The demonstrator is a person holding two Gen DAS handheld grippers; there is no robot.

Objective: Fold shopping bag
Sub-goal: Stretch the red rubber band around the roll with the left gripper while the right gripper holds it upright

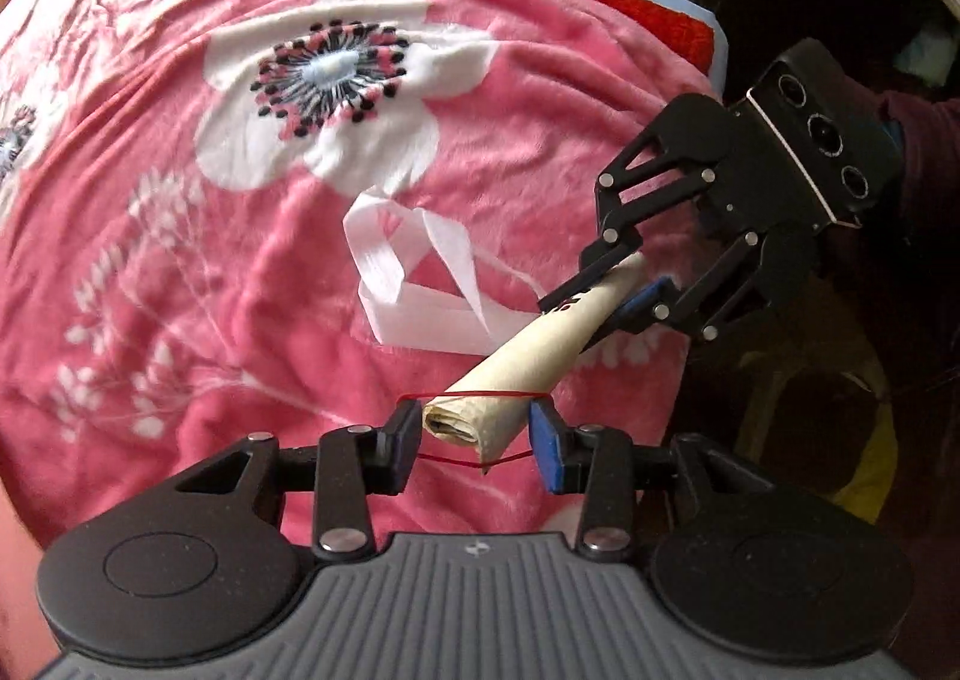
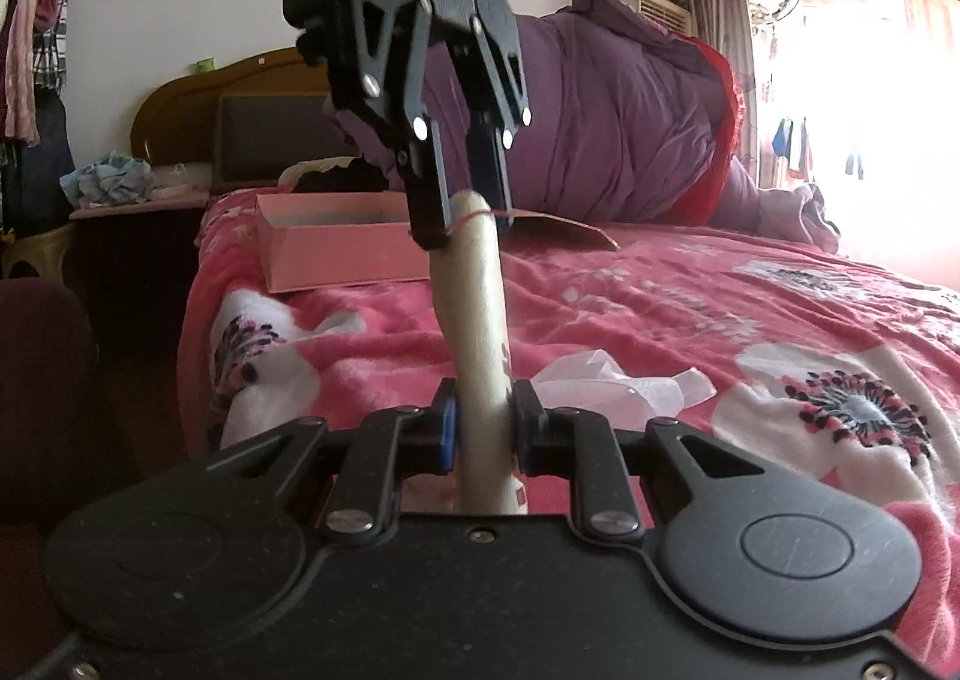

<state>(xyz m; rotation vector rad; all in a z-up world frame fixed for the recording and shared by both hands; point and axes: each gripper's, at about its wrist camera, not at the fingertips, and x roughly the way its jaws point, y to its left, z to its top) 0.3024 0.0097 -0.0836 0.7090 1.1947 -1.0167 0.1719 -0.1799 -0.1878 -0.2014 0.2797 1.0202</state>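
The shopping bag point(image 1: 528, 344) is rolled into a cream tube and hangs above the pink flowered blanket point(image 1: 180, 260). Its white handles point(image 1: 414, 284) trail onto the blanket. My right gripper point(image 1: 591, 314) is shut on the far end of the roll. My left gripper point(image 1: 474, 428) is open around the near end, with a red rubber band point(image 1: 480, 394) stretched over both fingers and looped round the roll. In the right wrist view the roll point(image 2: 480, 308) runs from my right gripper point(image 2: 485, 404) up to the left gripper point(image 2: 465, 212), where the band point(image 2: 474, 216) crosses it.
A pink open box point(image 2: 342, 254) lies on the bed behind the roll, with a heaped purple duvet point(image 2: 600, 110) beyond it. The bed edge point(image 1: 708, 56) drops off at the right. A dark sleeve point(image 1: 924, 152) holds the right gripper.
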